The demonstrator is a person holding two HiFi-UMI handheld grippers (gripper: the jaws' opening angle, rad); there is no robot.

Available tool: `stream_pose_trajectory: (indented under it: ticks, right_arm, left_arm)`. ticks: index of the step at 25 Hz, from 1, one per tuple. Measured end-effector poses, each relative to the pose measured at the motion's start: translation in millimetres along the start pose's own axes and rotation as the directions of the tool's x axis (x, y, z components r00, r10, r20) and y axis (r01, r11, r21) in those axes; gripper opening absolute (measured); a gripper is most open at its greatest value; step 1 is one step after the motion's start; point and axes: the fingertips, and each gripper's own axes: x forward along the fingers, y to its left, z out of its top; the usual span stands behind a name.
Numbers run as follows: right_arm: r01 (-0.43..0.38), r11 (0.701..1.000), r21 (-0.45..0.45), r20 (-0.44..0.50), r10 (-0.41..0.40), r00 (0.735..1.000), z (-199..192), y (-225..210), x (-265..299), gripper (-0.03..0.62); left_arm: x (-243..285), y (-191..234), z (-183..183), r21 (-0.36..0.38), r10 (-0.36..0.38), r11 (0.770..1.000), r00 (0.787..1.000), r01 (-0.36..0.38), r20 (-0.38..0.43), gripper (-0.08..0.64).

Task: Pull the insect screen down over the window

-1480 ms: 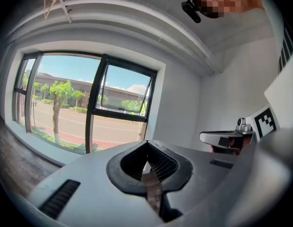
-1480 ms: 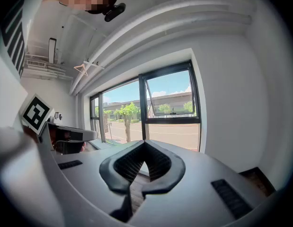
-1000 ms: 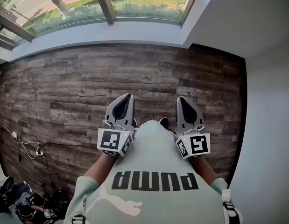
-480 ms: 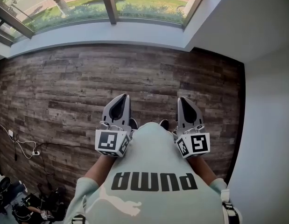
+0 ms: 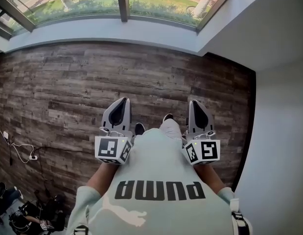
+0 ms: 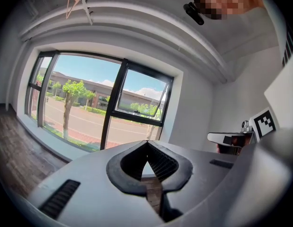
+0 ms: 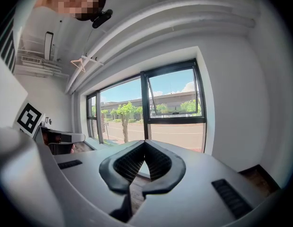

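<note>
Wood-plank floor (image 5: 68, 82) separates me from the window (image 6: 84, 103), which stands straight ahead above a pale sill (image 5: 117, 31). My left gripper (image 6: 146, 144) and right gripper (image 7: 145, 144) are both closed, tips meeting, nothing between them. I cannot make out the insect screen.

The left gripper (image 5: 123, 102) and right gripper (image 5: 196, 104) point side by side toward the window (image 5: 123, 3) across wood floor (image 5: 68, 82); cables (image 5: 19, 150) lie farther from it.
</note>
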Motion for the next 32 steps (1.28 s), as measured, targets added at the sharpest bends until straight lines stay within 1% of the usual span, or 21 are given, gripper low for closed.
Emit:
stream_pose_trajectory:
  ticks: [2, 5, 9, 12, 14, 16, 17, 19, 22, 25, 28, 32]
  right_arm:
    - [-0.011, 1.000, -0.004, -0.005, 0.011, 1.000, 1.6, 2.8, 13.0, 0.006]
    - [-0.034, 0.999, 0.006, -0.011, 0.034, 0.999, -0.2, -2.6, 41.7, 0.006]
    - [-0.076, 0.997, 0.029, -0.016, 0.077, 0.997, -3.7, -23.1, 97.6, 0.006]
    - [-0.111, 0.993, 0.046, -0.011, 0.111, 0.994, 0.3, -40.5, 144.2, 0.006]
    - [-0.131, 0.989, 0.066, -0.015, 0.132, 0.991, 2.6, -58.9, 176.1, 0.006]
    - [-0.141, 0.986, 0.090, -0.018, 0.143, 0.990, 8.3, -83.3, 206.5, 0.006]
    - [-0.143, 0.985, 0.098, -0.017, 0.145, 0.989, 13.4, -96.3, 220.4, 0.006]
    - [-0.147, 0.984, 0.101, -0.003, 0.148, 0.989, 25.7, -121.5, 245.0, 0.006]
    - [-0.149, 0.985, 0.086, 0.026, 0.147, 0.989, 41.6, -155.8, 274.6, 0.006]
    - [-0.136, 0.988, 0.075, 0.046, 0.133, 0.990, 52.0, -184.3, 298.3, 0.006]
    - [-0.123, 0.990, 0.072, 0.070, 0.118, 0.991, 61.8, -202.3, 315.7, 0.006]
    - [-0.088, 0.994, 0.057, 0.060, 0.085, 0.995, 68.0, -218.5, 343.0, 0.006]
  left_arm:
    - [7.7, 7.5, 2.4, -0.009, 0.006, 1.000, 1.000, -0.006, 0.000, 0.012]
    - [28.7, 16.9, 6.8, -0.001, 0.019, 1.000, 1.000, -0.019, -0.002, 0.012]
    - [69.7, 34.2, 14.6, 0.040, 0.077, 0.996, 0.997, -0.077, -0.010, 0.012]
    - [108.3, 48.3, 24.9, 0.058, 0.114, 0.992, 0.993, -0.113, -0.023, 0.012]
    - [140.7, 53.5, 34.9, 0.043, 0.126, 0.991, 0.992, -0.124, -0.032, 0.012]
    - [176.0, 55.5, 46.6, 0.003, 0.130, 0.991, 0.991, -0.130, -0.039, 0.012]
    - [193.9, 55.0, 52.6, -0.009, 0.131, 0.991, 0.991, -0.131, -0.040, 0.012]
    - [229.5, 50.6, 63.4, -0.009, 0.126, 0.992, 0.991, -0.126, -0.039, 0.012]
    - [277.2, 38.0, 78.1, 0.017, 0.104, 0.995, 0.994, -0.103, -0.034, 0.012]
    - [310.9, 29.2, 90.0, 0.041, 0.089, 0.995, 0.996, -0.088, -0.024, 0.012]
    - [337.2, 30.3, 97.6, 0.052, 0.083, 0.995, 0.996, -0.082, -0.025, 0.012]
    - [375.2, 38.1, 108.2, 0.062, 0.053, 0.997, 0.998, -0.052, -0.026, 0.012]
